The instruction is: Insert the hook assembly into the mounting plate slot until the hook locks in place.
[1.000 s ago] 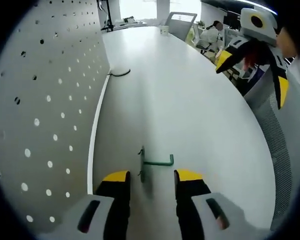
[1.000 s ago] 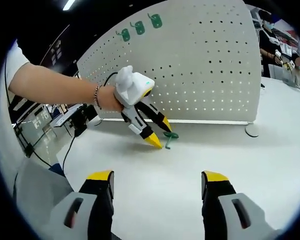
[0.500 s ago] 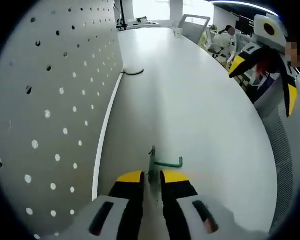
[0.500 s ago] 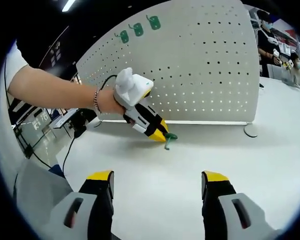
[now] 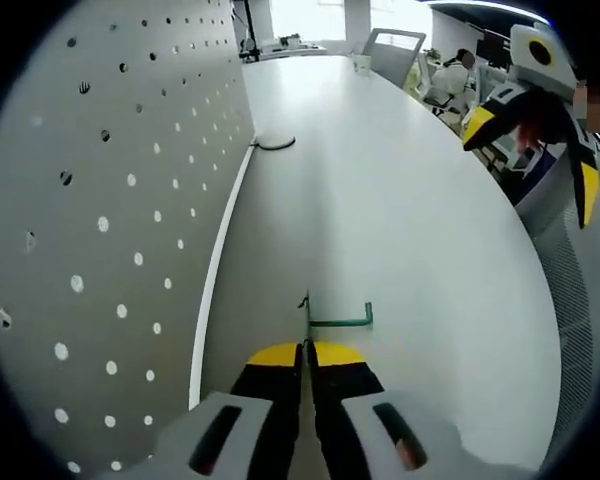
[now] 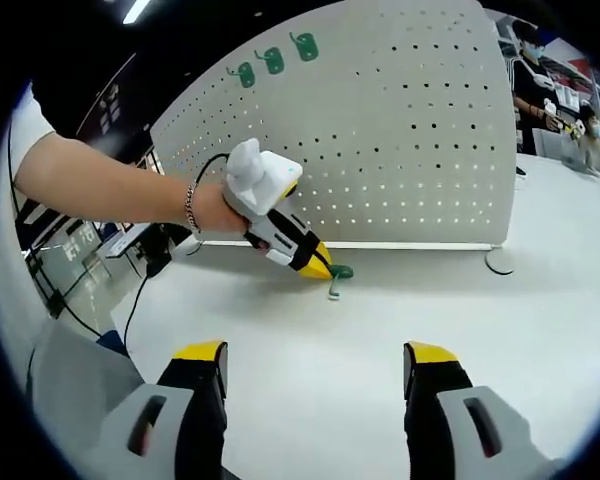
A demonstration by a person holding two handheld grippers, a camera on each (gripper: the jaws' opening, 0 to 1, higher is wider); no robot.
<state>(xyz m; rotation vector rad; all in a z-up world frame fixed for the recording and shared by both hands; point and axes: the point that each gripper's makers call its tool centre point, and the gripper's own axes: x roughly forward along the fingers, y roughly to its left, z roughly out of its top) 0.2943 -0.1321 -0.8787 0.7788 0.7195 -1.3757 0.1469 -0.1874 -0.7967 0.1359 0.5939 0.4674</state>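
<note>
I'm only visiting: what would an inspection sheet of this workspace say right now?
Surface: white table, bare in the foreground.
Job's things: green hook on the table, pinched at its plate end; pegboard upright, three green hooks mounted near its top.
Clutter: round white foot by the pegboard.
Grippers: left gripper shut on the hook; right gripper open, holding nothing.
Cables: black cable at the pegboard's base.
Surroundings: office chairs, desks, people at the far side.
</note>
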